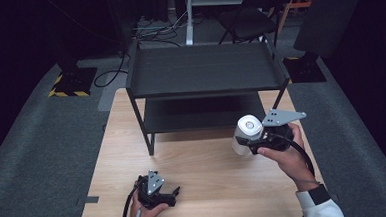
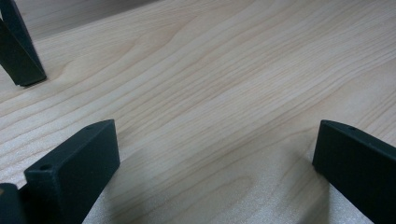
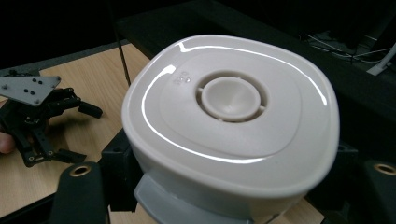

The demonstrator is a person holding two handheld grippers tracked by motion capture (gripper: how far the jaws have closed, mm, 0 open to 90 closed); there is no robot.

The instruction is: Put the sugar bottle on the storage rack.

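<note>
Pale wood, with fine straight grain, makes up the tabletop (image 1: 204, 163) in front of me. At its far edge stands a black metal shelf unit (image 1: 204, 70) with two flat tiers on thin square legs; both tiers look bare.

In my right hand, near the tabletop's right edge and just in front of the shelf unit's lower tier, I hold the white container (image 1: 247, 133). It is smooth, glossy plastic, a rounded square seen from above, with a round raised knob in the middle of its lid (image 3: 231, 98) and a greyer base below. My right gripper (image 1: 255, 144) has its black jaws clamped on the container's sides and carries it raised off the wood.

My left gripper (image 1: 171, 195) rests low near the tabletop's front edge, jaws spread wide with nothing between them.

I judge this to be the carrying step, with the container lifted and heading for the shelf unit. The next move calls for keeping it level, clearing the shelf unit's front lip, then lowering it flat before letting go.
</note>
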